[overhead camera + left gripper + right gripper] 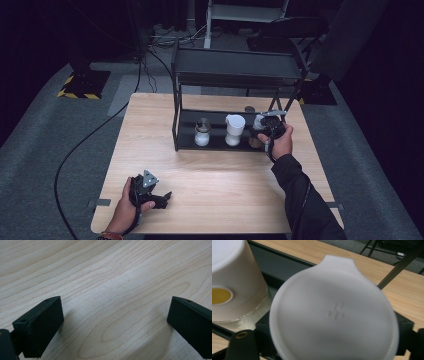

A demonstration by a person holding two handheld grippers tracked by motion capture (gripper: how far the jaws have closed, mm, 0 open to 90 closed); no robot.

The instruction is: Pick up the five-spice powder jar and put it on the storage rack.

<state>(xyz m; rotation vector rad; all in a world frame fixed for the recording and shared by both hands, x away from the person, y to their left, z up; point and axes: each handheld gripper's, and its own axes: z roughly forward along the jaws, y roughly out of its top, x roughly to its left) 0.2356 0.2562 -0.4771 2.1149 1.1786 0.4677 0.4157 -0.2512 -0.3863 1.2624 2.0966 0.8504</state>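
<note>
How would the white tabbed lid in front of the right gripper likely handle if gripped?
The white tabbed lid looks like smooth, thin plastic: probably light and slippery. Round and wide, it may flex if squeezed at its rim.

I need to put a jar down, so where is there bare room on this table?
Bare wood lies between the left gripper and the rack, and left of the rack. The rack's lower shelf is crowded with jars, the right gripper among them.
</note>
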